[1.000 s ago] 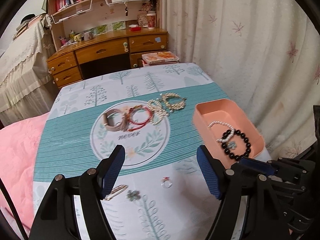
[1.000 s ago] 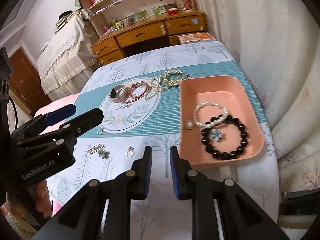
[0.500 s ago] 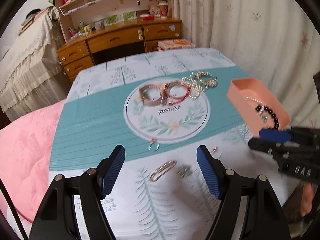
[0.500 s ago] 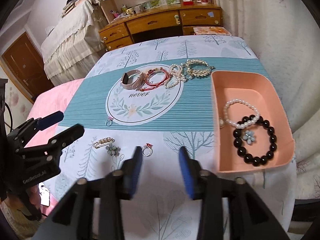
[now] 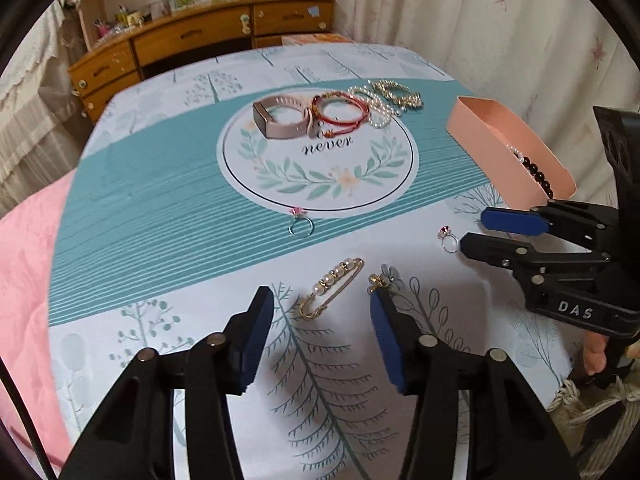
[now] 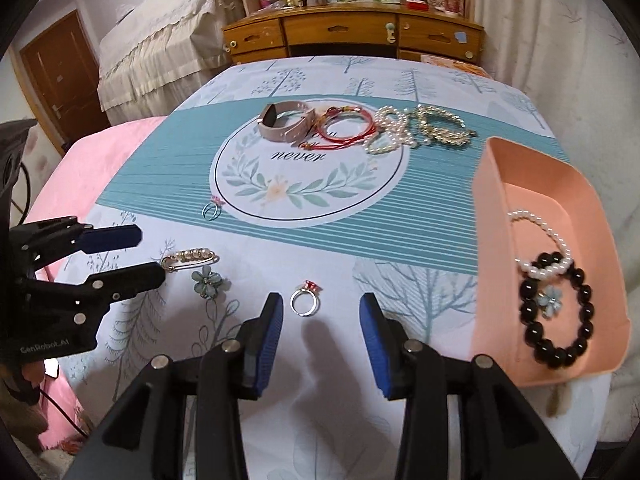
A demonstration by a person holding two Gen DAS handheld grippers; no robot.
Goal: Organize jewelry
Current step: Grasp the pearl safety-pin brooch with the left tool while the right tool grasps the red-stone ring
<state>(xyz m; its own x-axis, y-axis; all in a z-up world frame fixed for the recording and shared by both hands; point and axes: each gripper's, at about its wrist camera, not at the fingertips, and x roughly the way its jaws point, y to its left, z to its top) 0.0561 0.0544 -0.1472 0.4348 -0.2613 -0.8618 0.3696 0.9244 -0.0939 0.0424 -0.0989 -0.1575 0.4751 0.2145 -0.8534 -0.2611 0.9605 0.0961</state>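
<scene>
1. A table is covered by a tablecloth (image 6: 172,148) printed with trees, a teal band and a round leafy emblem.
2. A peach tray (image 6: 490,240) is set at the cloth's right edge; a black bead bracelet (image 6: 556,312) and a pearl bracelet (image 6: 540,244) are seen lying inside it, overlapping.
3. The left gripper (image 5: 322,328) is held low over the near part of the cloth. Its jaws are closing, nothing is pressed by the pads, and a gold pearl pin (image 5: 332,286) is framed just ahead of the gap.
4. The right gripper (image 6: 320,328) is held with its jaws partly apart and empty; a silver ring with a red stone (image 6: 304,300) is seen just in front of the gap.
5. A row of bracelets is laid across the emblem's far edge: a pink watch band (image 6: 284,120), a red cord bracelet (image 6: 344,130), a pearl strand (image 6: 390,132) and a gold one (image 6: 440,128), each touching the next.
6. A flower brooch (image 6: 208,278) is found beside the pin, by the left gripper's right finger.
7. A ring with a pink stone (image 5: 300,224) is placed on the emblem's near rim.
</scene>
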